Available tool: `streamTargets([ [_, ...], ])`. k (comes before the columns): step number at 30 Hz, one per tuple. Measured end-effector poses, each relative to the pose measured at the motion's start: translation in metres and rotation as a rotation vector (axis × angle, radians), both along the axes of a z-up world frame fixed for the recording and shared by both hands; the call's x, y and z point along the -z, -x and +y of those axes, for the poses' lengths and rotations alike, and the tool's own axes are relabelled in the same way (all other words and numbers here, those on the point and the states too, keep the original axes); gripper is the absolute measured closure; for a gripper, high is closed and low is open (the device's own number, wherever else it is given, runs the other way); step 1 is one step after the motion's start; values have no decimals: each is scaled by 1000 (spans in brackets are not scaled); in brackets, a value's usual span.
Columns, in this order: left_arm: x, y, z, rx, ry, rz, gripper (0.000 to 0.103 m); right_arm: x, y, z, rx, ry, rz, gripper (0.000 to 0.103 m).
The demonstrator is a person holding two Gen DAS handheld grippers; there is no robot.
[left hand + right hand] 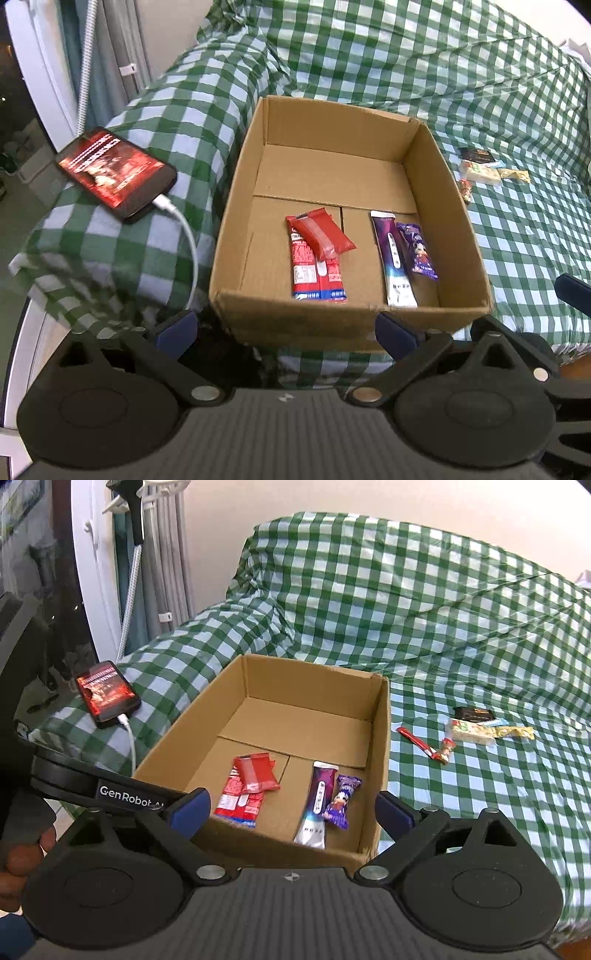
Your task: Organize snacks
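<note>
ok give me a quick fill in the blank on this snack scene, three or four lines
1. Inside the cardboard box lie ____ snack packets.
2. The small red packet lies on top of the long ____ packet.
3. The phone rests on the bedspread to the ____ of the box.
4. Both the left hand-held gripper and the right hand-held gripper are open and hold ____.

Missing words: four; red; left; nothing
</note>
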State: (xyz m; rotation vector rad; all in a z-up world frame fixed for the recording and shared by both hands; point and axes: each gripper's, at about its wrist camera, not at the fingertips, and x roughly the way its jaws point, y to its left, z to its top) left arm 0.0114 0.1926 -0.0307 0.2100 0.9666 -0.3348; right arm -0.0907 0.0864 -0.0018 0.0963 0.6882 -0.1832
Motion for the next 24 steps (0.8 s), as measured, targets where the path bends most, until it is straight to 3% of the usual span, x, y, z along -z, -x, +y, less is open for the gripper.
streamTargets([
  [13,-25,56,19,-28,37,-102,0,-23,54,20,-16,56,-124,5],
  [24,-39,78,22,-25,46,-146,0,-32,80,25,-8,62,-184,4],
])
